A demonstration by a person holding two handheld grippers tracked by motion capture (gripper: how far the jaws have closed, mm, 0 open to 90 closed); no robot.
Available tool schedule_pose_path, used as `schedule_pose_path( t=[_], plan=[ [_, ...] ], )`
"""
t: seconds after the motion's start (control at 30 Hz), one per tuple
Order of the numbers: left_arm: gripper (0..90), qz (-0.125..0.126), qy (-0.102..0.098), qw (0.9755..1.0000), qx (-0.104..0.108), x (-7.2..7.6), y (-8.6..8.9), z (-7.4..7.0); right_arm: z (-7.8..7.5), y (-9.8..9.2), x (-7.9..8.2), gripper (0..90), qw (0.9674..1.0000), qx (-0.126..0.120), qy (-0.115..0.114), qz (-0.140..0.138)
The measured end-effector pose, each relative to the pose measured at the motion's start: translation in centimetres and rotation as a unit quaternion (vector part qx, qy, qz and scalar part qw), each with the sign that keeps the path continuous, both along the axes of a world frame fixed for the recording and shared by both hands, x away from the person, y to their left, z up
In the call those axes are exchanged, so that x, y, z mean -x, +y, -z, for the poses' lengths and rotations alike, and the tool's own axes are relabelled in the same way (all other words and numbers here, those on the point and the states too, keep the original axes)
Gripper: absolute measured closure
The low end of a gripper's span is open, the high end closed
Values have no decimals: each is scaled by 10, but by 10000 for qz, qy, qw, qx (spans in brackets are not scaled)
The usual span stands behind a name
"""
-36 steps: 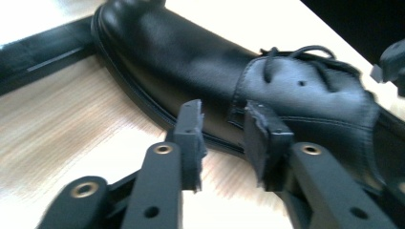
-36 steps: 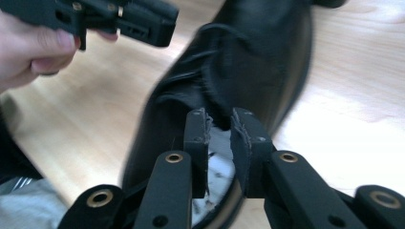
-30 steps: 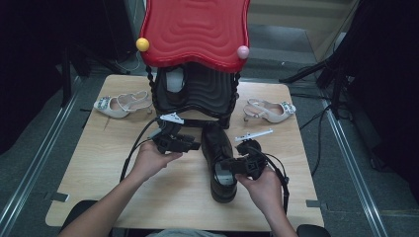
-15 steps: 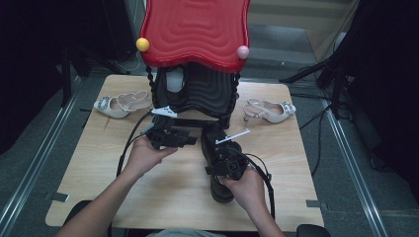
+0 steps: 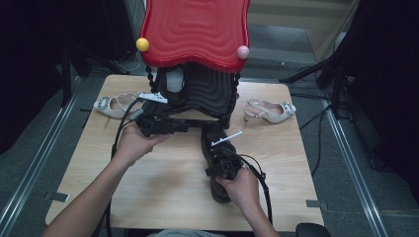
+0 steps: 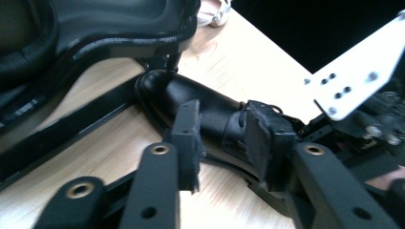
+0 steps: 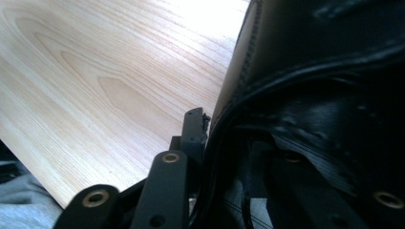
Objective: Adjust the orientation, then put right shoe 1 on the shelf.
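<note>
Your left gripper [image 5: 163,124] hovers with fingers parted, just closing on nothing, by the black rack [image 5: 207,94]; bring it onto the black shoe's [image 5: 215,143] toe. Your right gripper [image 5: 225,165], mid-worktop [image 5: 163,187], clamps the collar; lift level, clear of the pale sandal [image 5: 269,111]

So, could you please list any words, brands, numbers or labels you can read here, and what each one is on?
None can be read: no lettering shows on the black shoe, the two pale heeled sandals, the red-topped black rack or the wooden table.
</note>
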State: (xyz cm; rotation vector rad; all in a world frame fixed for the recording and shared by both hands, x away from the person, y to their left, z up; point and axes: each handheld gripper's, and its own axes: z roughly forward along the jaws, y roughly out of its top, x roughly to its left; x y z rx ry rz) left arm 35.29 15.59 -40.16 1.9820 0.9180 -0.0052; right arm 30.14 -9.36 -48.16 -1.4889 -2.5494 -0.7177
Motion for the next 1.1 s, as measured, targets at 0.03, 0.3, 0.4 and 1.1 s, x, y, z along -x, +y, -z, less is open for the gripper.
schedule_pose_path(
  t=[0.03, 0.3, 0.4, 1.1],
  plan=[
    [688, -10, -2, 10000, 13, -1, 1, -3, 0, -1, 0, 786, 10000, -38, 17, 26],
    [809, -34, -218, 9997, -111, -11, 9, -35, -6, -8, -2, 862, 10000, 0, 54, -9],
    [835, -48, -292, 9995, -142, -16, 12, -47, -10, -17, -2, 869, 9999, -152, 44, 30],
    [900, -101, -817, 9964, -217, -36, 14, -117, -45, -61, -5, 878, 9969, -766, 30, 151]
  ],
)
